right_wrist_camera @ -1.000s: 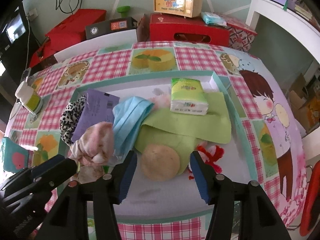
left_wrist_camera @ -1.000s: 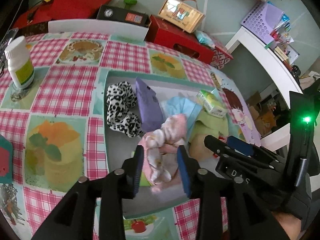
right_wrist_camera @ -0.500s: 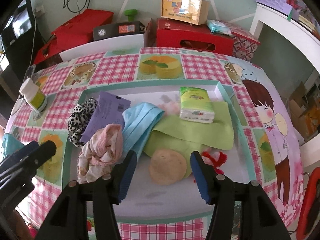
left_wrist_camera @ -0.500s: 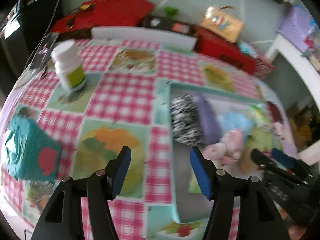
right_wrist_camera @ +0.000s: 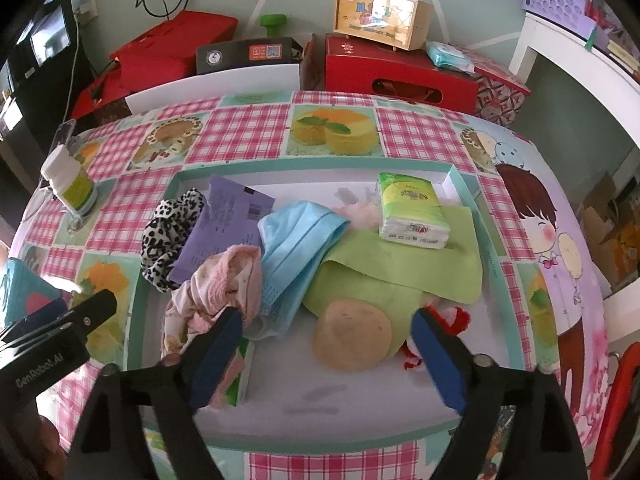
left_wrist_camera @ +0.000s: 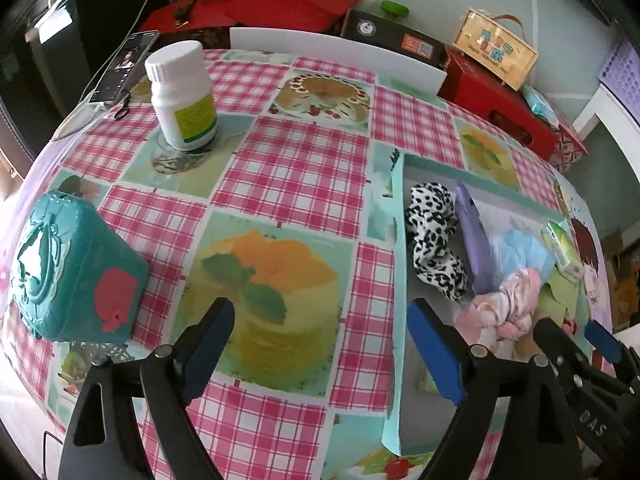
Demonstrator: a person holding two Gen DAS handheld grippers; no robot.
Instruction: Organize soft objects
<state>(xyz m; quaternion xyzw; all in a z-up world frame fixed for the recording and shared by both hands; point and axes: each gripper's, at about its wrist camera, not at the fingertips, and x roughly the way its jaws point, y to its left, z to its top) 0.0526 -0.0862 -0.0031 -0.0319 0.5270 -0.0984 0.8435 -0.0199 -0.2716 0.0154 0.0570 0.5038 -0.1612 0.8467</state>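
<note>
A shallow teal-rimmed tray [right_wrist_camera: 320,166] holds the soft things: a leopard scrunchie [right_wrist_camera: 172,236], a purple packet [right_wrist_camera: 224,228], a blue face mask [right_wrist_camera: 296,240], a crumpled pink cloth [right_wrist_camera: 224,280], a green cloth [right_wrist_camera: 400,264], a tissue pack [right_wrist_camera: 412,216] and a round tan puff [right_wrist_camera: 352,340]. My right gripper [right_wrist_camera: 326,320] hovers over the puff. Its jaws are opening and stand clear of the puff on both sides. My left gripper [left_wrist_camera: 320,320] hangs over the checked tablecloth just left of the tray wall [left_wrist_camera: 398,264]. Its jaws are also opening, with nothing between them.
A white pill bottle [left_wrist_camera: 182,96] and a phone [left_wrist_camera: 124,64] sit at the table's far left. A teal box [left_wrist_camera: 72,268] stands near the left edge. Red boxes [right_wrist_camera: 400,72] and a white board line the far side. A white shelf [right_wrist_camera: 580,60] stands at the right.
The left gripper let go of the pink cloth, which now lies in the tray. It swung left over the tablecloth and spread its jaws. The right gripper's jaws widened around the puff.
</note>
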